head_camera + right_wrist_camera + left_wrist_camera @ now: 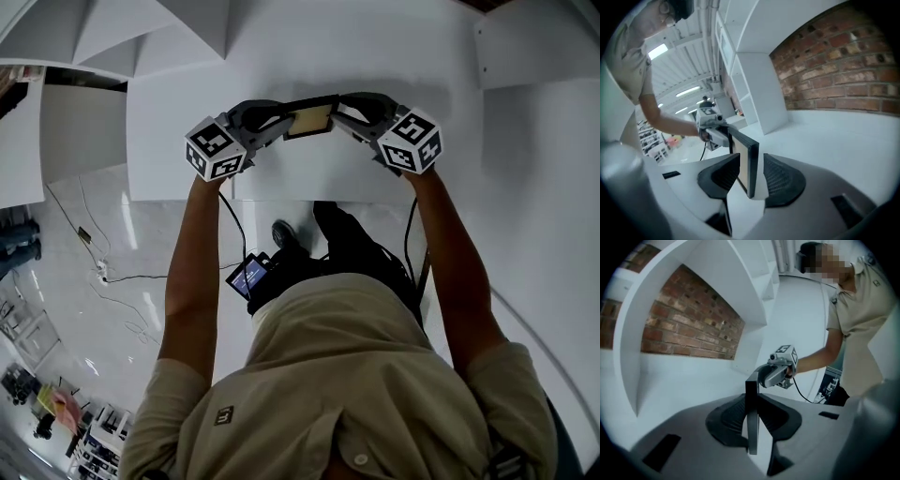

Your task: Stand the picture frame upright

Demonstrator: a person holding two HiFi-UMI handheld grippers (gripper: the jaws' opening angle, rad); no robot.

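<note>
So the picture frame is upright, back from the front edge of the white desk. The left gripper fingers clamp one end. The right gripper fingers sit open around the other end.

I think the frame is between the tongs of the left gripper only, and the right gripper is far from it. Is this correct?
Not quite. The frame is also between the tongs of the right gripper, open round it: the right gripper view shows this. The left gripper does hold it.
</note>
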